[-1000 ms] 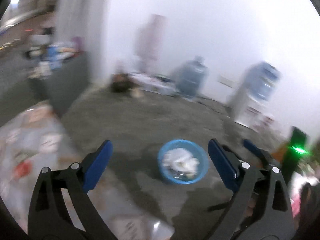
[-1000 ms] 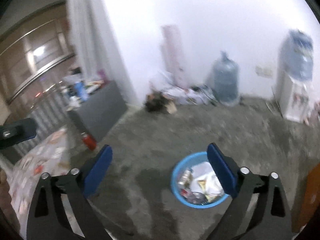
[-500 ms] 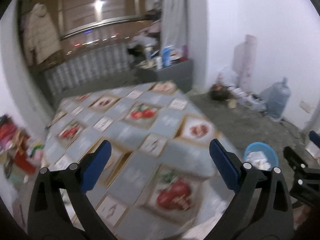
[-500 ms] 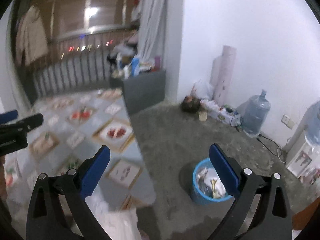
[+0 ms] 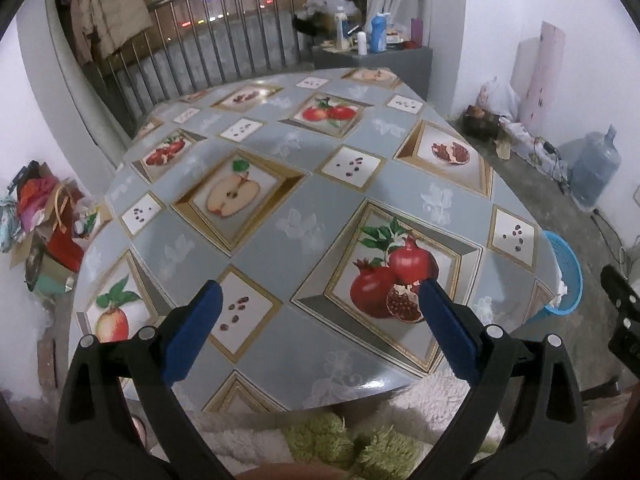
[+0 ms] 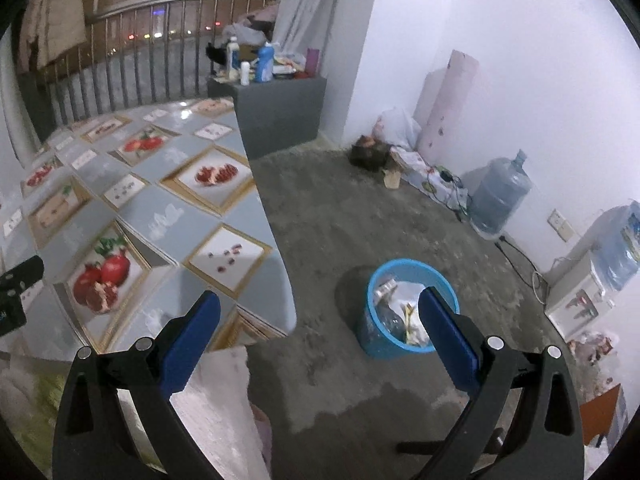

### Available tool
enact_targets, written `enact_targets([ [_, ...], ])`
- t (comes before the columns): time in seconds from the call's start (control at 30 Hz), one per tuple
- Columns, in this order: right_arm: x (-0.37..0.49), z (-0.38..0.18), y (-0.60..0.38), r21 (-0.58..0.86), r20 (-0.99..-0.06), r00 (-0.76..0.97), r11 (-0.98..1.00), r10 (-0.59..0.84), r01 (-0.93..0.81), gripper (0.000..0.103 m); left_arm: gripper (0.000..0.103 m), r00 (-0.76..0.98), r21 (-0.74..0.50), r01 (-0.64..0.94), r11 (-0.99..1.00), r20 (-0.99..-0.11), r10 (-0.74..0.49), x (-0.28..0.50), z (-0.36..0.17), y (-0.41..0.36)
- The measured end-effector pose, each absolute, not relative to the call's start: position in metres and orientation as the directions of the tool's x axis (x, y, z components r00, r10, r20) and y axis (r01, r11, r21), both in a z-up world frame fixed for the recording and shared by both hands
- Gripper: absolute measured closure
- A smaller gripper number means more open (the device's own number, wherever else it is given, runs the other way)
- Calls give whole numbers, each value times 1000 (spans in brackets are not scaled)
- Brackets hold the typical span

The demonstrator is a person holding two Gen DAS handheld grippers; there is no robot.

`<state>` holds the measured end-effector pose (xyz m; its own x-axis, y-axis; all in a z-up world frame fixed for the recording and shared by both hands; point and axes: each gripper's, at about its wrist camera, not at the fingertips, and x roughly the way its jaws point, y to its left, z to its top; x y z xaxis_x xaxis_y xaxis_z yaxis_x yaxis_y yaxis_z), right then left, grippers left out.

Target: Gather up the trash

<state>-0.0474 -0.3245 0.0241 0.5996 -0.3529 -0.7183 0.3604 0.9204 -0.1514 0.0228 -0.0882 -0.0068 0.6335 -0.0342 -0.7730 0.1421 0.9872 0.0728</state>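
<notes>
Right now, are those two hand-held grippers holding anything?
Left hand-held gripper: open, holding nothing, over the table.
Right hand-held gripper: open, holding nothing, above the floor near the blue bin.

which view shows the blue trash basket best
The right wrist view. There the blue trash basket stands on the floor in nearly full sight, open top showing the trash inside, only partly covered by a finger of the right gripper. The left wrist view catches just its side past the table edge.
</notes>
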Motion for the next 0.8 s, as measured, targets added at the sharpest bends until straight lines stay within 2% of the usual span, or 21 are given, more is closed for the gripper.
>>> enact_targets([
  [0.8,-46,21,-331,-165,-735,569,912,-368,377,7,9,641,72,142,987,-766,-37,26,-6,-90],
])
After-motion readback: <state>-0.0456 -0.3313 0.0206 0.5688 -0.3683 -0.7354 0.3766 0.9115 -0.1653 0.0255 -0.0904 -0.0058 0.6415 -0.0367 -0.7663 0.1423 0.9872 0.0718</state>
